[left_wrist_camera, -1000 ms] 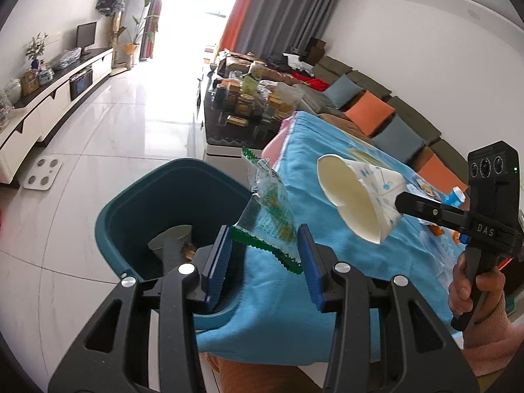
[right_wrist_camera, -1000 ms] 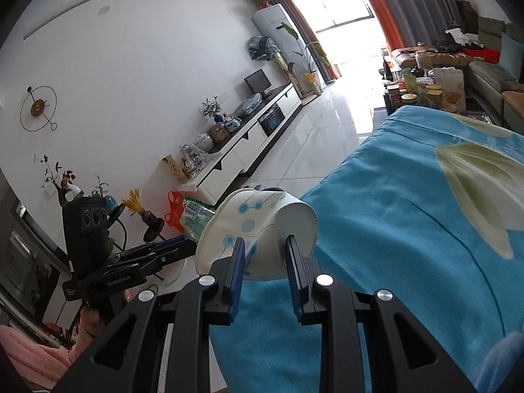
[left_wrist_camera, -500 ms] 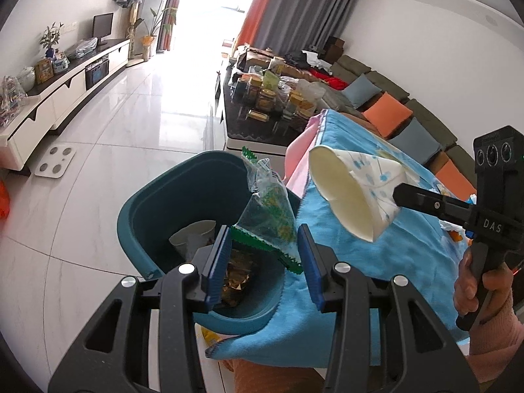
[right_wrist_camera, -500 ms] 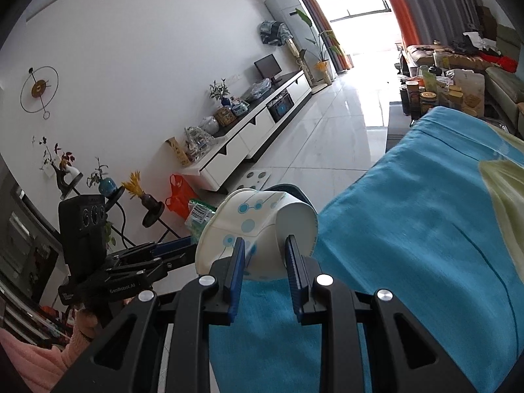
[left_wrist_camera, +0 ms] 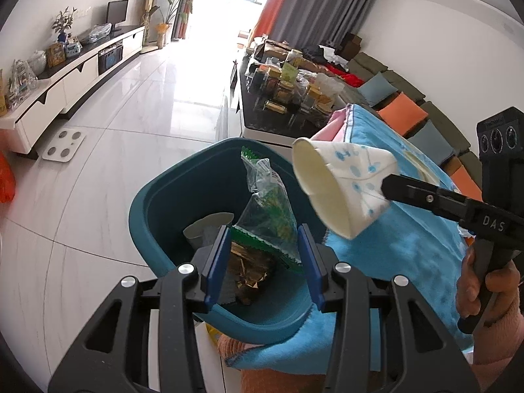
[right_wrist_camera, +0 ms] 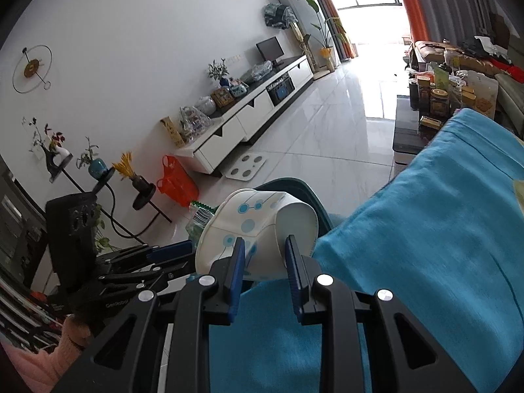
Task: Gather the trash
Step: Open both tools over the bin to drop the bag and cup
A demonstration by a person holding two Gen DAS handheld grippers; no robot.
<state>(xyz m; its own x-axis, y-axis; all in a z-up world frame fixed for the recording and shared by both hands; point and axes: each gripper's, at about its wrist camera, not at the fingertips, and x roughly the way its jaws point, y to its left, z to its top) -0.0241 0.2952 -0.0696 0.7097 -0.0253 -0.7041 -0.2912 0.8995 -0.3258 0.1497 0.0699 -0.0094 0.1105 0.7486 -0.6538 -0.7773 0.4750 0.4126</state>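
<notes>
Hanging over the teal bin (left_wrist_camera: pixel 157 209), the left gripper (left_wrist_camera: pixel 265 255) is pinching a clear snack wrapper (left_wrist_camera: pixel 265 209), while the right gripper (right_wrist_camera: pixel 265 262) is squeezing a squashed paper cup (right_wrist_camera: pixel 258 226) right beside the bin's rim.

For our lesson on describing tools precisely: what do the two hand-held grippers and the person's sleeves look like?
Each hand-held gripper, left and right, has a black plastic frame with triangular cut-outs, silver screw heads and blue finger pads. Seen from the side, each has a pistol-style handle and a black camera box on top; the right one is lettered "DAS". The sleeves are pink knit.
</notes>
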